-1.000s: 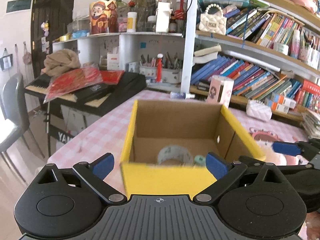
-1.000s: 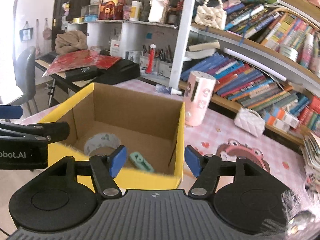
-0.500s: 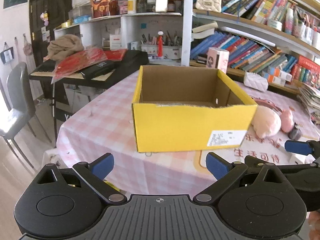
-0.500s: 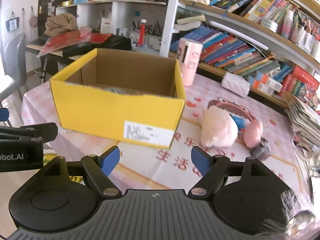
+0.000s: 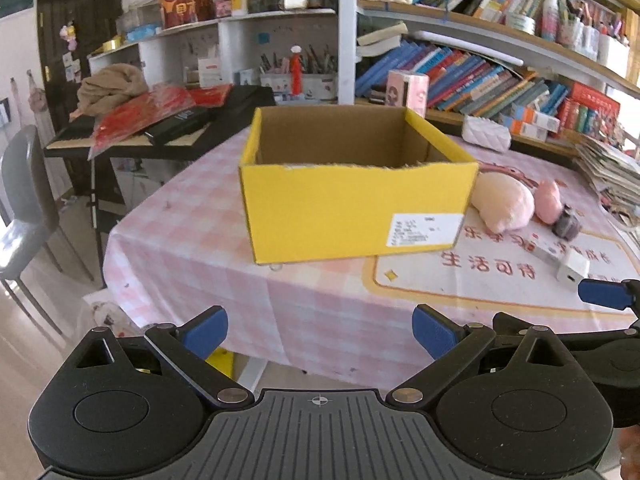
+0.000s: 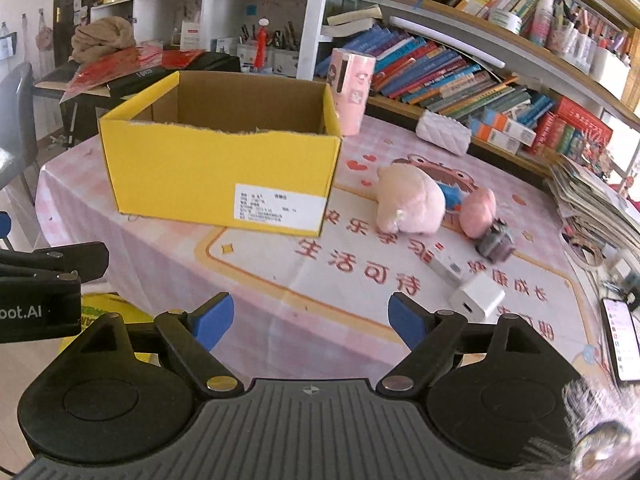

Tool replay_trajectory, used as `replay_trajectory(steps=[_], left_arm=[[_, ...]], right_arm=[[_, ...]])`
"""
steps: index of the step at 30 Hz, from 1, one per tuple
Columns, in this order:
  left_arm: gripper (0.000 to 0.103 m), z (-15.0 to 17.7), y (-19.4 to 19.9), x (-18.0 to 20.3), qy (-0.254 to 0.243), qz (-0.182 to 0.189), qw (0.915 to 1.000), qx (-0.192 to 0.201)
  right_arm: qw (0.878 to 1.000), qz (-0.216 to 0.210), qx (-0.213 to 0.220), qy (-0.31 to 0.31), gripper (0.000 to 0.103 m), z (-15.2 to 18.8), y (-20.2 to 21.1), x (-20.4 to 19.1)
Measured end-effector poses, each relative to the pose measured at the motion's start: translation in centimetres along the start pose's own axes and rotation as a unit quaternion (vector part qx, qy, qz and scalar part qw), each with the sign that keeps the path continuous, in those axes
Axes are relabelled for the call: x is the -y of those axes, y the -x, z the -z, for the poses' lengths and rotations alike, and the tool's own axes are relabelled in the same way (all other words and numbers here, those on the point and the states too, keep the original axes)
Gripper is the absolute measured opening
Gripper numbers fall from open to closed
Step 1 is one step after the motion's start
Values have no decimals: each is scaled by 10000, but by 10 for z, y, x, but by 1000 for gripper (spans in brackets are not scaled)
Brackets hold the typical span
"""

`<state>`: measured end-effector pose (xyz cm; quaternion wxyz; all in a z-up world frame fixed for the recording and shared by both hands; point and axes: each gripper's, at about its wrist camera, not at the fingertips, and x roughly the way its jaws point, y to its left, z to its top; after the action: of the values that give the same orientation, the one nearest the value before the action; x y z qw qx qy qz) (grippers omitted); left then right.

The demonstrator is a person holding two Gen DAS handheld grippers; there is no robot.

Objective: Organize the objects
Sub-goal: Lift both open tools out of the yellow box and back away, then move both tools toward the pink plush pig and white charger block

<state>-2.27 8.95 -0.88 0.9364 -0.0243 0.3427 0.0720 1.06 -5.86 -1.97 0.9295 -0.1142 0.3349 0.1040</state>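
Box (image 6: 218, 168) first: the yellow carton sits on the pink checked table (image 6: 160, 264) toward its far-left corner, open top up, label on the near wall. A second ago both cameras looked down into it at a tape roll and a small green item; now they look at its outer wall from back over the near edge, and the inside is hidden. Right of it, loose on the cloth, lie a pink plush toy (image 6: 410, 204), a small grey toy (image 6: 496, 238) and a white charger (image 6: 478, 296) nearer the near edge. The right gripper (image 6: 310, 316) holds nothing, its jaws opening wider than before; the left gripper (image 5: 320, 330) is spread and empty too. So one drop-off seems done, and the charger or plush looks the likely next pick.
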Motion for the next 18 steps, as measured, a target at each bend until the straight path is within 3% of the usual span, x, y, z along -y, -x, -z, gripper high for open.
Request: replay_trajectory(steps=[18], left_arm=[[100, 9, -6, 51, -612, 704, 9954, -228]], right_arm=[[9949, 737, -387, -565, 85, 37, 16, 44]])
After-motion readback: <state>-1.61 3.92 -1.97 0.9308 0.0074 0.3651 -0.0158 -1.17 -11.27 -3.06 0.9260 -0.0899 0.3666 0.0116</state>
